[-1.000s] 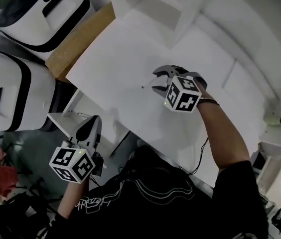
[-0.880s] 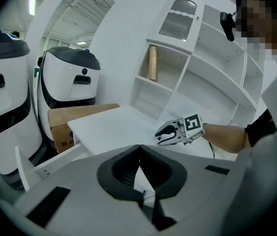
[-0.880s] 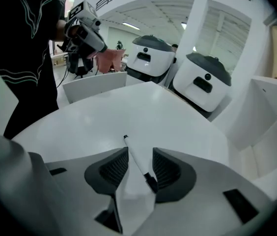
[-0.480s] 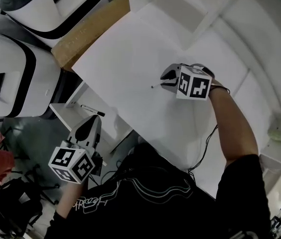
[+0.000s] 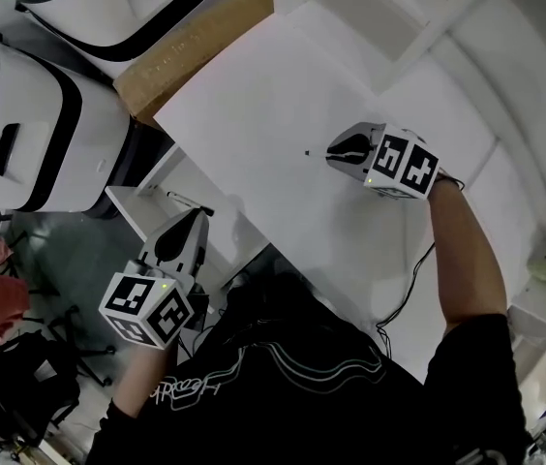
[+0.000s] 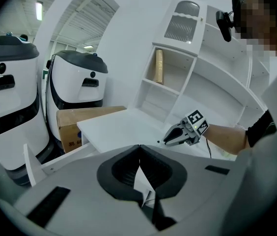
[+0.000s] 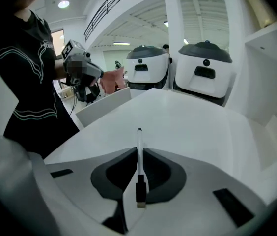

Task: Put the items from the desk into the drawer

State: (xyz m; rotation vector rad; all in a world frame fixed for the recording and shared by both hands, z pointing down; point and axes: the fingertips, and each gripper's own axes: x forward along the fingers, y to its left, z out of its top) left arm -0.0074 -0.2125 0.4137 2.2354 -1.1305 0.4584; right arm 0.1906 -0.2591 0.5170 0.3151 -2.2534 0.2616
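Well, the right tool point(image 7: 139, 150) pinched the slim pen point(image 7: 139, 136) lengthwise over the bench point(image 5: 254, 114), well apart from the drawer point(image 5: 142, 174) (left tool point(image 6: 139, 146) closed, empty), so a quick swing might have slipped it loose.

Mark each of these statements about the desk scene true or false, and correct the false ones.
1. The right tool is shut on a white pen. True.
2. The left tool grips a pen as well. False: its jaws are together with nothing between them.
3. The drawer is closed. False: it stands pulled out at the side of the desk.
4. A cardboard box sits beside the desk. True.
5. The right tool hangs over the drawer. False: it is over the white desk top, and the left tool is the one near the drawer.
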